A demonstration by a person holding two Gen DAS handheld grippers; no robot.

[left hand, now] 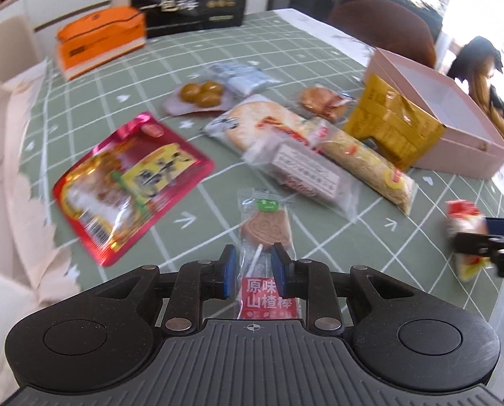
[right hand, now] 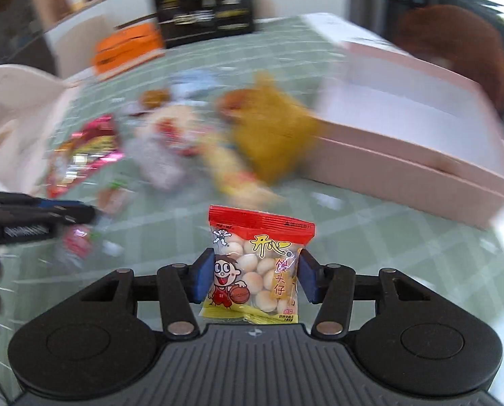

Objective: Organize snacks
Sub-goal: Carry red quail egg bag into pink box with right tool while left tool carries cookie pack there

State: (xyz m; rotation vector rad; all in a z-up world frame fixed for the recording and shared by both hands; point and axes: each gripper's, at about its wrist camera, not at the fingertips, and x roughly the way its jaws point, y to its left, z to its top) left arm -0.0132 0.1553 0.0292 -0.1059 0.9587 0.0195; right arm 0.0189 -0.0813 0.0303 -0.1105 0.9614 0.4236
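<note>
My left gripper point(left hand: 253, 270) is shut on a hawthorn lollipop packet point(left hand: 265, 233), a clear wrapper with a red label, held just above the green checked tablecloth point(left hand: 218, 216). My right gripper point(right hand: 256, 275) is shut on a small bag of round biscuit balls point(right hand: 257, 270) with a red top and a cartoon boy. That bag and the right gripper also show at the right edge of the left wrist view point(left hand: 464, 237). An open pink box point(left hand: 454, 115) stands at the right; in the blurred right wrist view it point(right hand: 404, 135) lies ahead to the right.
Loose snacks lie mid-table: a red foil pouch point(left hand: 130, 186), a rice cracker pack point(left hand: 262, 125), a long yellow pack point(left hand: 366, 165), a yellow bag point(left hand: 393, 121) leaning on the box, and green plums point(left hand: 201, 93). An orange box point(left hand: 99, 40) and a black box point(left hand: 187, 0) stand at the back.
</note>
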